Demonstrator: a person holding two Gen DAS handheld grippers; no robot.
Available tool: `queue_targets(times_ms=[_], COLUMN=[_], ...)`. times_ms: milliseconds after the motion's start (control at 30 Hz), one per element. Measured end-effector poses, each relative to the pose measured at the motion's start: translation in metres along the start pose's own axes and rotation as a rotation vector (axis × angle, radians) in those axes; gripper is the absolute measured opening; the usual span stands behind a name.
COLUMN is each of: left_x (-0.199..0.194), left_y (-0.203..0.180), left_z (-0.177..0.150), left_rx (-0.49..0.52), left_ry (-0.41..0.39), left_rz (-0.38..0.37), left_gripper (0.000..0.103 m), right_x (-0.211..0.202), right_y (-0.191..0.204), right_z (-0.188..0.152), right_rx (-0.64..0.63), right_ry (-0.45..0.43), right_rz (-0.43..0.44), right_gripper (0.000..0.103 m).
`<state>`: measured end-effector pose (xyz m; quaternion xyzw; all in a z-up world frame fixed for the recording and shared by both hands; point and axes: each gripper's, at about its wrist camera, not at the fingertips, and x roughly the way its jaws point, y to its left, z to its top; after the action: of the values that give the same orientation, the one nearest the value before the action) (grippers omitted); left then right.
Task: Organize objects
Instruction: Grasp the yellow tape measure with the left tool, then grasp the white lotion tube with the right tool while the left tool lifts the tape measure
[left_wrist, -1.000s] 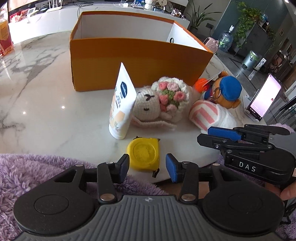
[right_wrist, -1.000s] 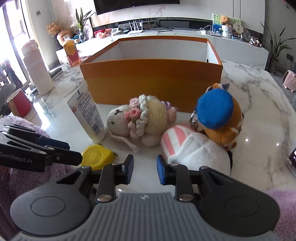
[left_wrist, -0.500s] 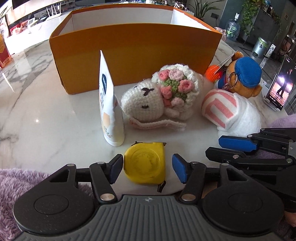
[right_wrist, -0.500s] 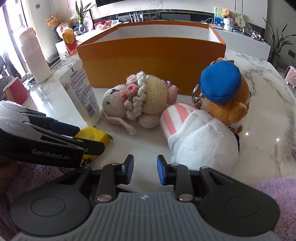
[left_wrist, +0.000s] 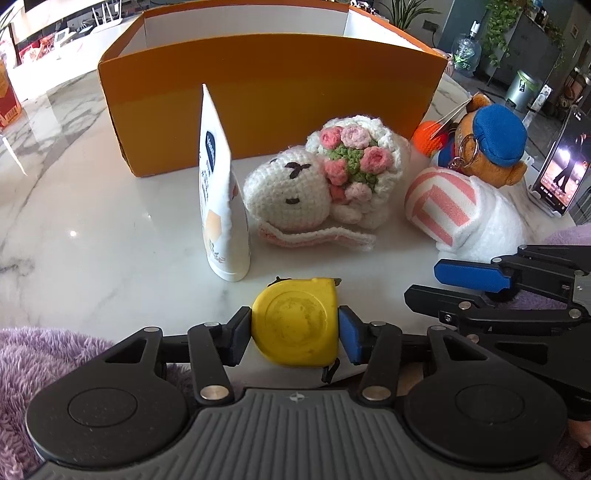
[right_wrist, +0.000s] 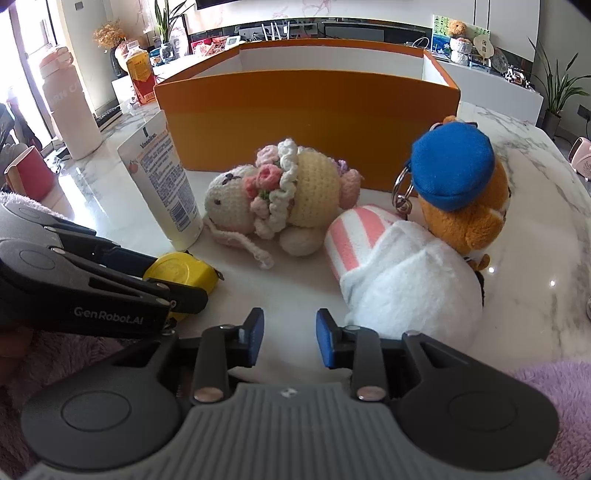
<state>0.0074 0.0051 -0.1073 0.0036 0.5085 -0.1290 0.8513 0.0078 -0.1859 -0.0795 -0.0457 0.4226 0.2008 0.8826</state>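
Observation:
A yellow tape measure (left_wrist: 295, 323) lies at the marble table's near edge, and my left gripper (left_wrist: 294, 334) has its two pads touching its sides. It also shows in the right wrist view (right_wrist: 181, 273), partly behind the left gripper (right_wrist: 92, 288). My right gripper (right_wrist: 290, 338) is open and empty, just left of a white and pink-striped plush (right_wrist: 399, 277). A white lotion tube (left_wrist: 221, 206) stands upright. A crocheted sheep with flowers (left_wrist: 325, 181) and a bear keychain with blue cap (left_wrist: 491, 144) lie before an open orange box (left_wrist: 266, 96).
A phone on a stand (left_wrist: 561, 166) is at the table's right edge. A white bottle (right_wrist: 70, 107), a red cup (right_wrist: 26, 177) and an orange carton (right_wrist: 140, 74) stand at the left. Purple fluffy fabric (left_wrist: 55, 354) lies along the near edge.
My left gripper has moved forward around the tape measure and closed until its pads touch it. My right gripper has edged forward and stayed open.

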Motion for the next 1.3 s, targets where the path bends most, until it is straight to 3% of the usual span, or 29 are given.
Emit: queue_targets(times_ms=[300,567,633,833,1300], left_x=[-0.045,-0.067,-0.071,-0.072,-0.055], left_y=[0.019,0.044,0.052,0.077,0.094], left_z=[0.003,0.019,0.022,0.029,0.041], left_rx=[-0.086,-0.189,-0.218,-0.288,-0.306], left_ry=[-0.047,-0.115,-0.138,-0.158,-0.146], left_rz=[-0.036,-0.015,-0.003,0.043,0.018], left_gripper=[0.058,0.058,0.058,0.058,0.058], right_x=[-0.004,-0.004,-0.003,0.006,0.037], right_y=[0.011,0.036,0.045,0.074,0.096], right_z=[0.013,0.035,0.041,0.059,0.091], right_rx=[-0.013,-0.065,-0.084,-0.155,-0.155], right_ry=[-0.030,-0.073,-0.082,-0.106,-0.073], right_rz=[0.034,0.084,0.100,0.126,0.104], right_gripper=[0.034,0.037,0.043,0.046,0.046])
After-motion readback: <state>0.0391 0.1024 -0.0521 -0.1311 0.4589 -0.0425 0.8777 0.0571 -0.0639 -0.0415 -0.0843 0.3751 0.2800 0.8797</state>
